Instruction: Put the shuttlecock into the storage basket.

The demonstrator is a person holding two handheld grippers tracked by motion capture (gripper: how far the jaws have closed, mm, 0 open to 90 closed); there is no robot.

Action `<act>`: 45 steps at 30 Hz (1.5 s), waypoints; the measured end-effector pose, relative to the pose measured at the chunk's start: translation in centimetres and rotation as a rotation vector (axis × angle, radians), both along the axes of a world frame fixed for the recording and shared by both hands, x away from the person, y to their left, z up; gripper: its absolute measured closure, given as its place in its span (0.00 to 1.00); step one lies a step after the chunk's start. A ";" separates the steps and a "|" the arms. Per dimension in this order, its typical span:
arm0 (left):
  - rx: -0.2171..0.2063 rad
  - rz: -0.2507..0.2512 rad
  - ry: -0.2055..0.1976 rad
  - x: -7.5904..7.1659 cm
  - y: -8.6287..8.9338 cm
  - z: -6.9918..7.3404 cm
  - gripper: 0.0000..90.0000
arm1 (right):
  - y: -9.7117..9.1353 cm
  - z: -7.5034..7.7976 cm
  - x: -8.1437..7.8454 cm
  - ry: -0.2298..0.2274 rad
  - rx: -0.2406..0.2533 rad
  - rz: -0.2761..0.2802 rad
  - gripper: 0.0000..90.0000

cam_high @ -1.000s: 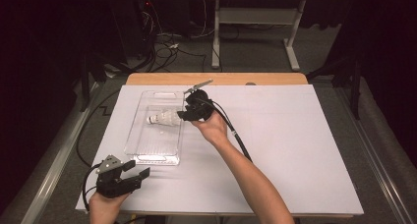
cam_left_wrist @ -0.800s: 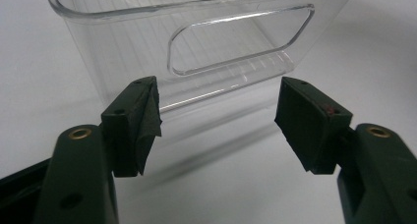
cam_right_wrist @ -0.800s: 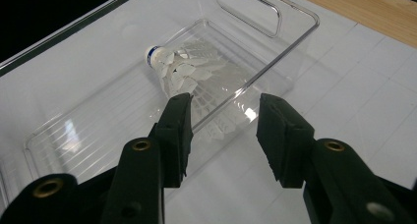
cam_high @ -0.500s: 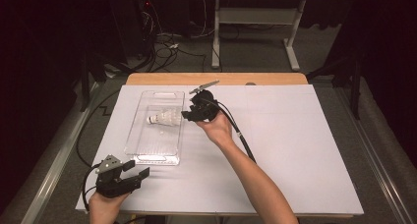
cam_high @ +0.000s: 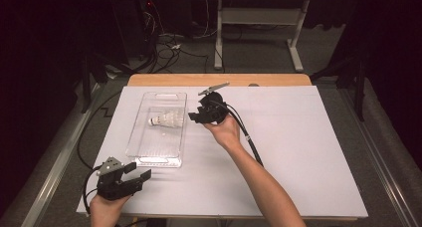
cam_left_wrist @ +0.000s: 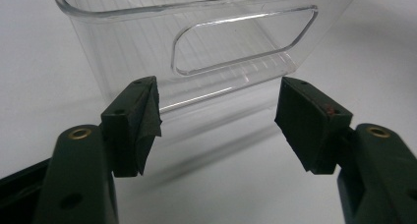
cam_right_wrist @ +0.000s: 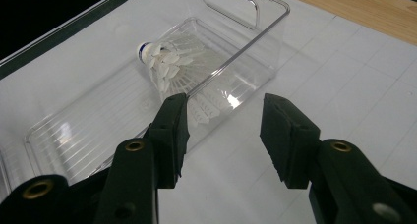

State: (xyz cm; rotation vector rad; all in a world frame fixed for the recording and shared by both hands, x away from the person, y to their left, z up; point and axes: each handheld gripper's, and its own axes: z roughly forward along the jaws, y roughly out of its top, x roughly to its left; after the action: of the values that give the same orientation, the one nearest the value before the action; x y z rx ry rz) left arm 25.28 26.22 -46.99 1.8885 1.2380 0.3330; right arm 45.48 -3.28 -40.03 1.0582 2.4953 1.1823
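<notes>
right claw (cam_high: 195, 116): jaws apart, just opening, nothing between | shuttlecock (cam_high: 166, 119): lay in clear bin (cam_high: 149, 157), just ahead of it | left claw (cam_high: 142, 173): wide, empty, facing bin's near end

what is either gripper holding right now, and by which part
Nothing is held. The right gripper has just been opening, its jaws empty, beside the clear bin where the shuttlecock lies. The left gripper is open, short of the bin's handle end.

Lab: floor cables (cam_high: 164, 48), dark backdrop
</notes>
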 end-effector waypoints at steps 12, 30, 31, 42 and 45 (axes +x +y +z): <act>-0.001 -0.002 0.001 0.0 0.0 0.0 0.38 | -1.1 -0.1 -0.2 -0.002 0.002 -0.012 0.59; -0.003 0.000 0.001 0.0 0.0 0.0 0.38 | -2.7 -0.3 -0.4 -0.004 -0.005 -0.039 0.59; -0.003 0.000 0.001 0.0 0.0 0.0 0.38 | -2.8 -0.3 -0.3 -0.005 -0.009 -0.038 0.59; -0.002 0.000 0.001 0.0 0.0 0.0 0.38 | -3.8 -0.2 -0.5 -0.003 -0.009 -0.048 0.58; -0.004 0.002 0.000 0.0 0.0 0.0 0.38 | -4.0 -0.2 -0.6 -0.004 -0.004 -0.050 0.58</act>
State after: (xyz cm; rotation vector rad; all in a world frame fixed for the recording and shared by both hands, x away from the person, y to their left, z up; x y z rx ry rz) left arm 25.28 26.21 -47.00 1.8837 1.2402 0.3311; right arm 44.84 -7.31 -40.26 1.1089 2.4526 1.1636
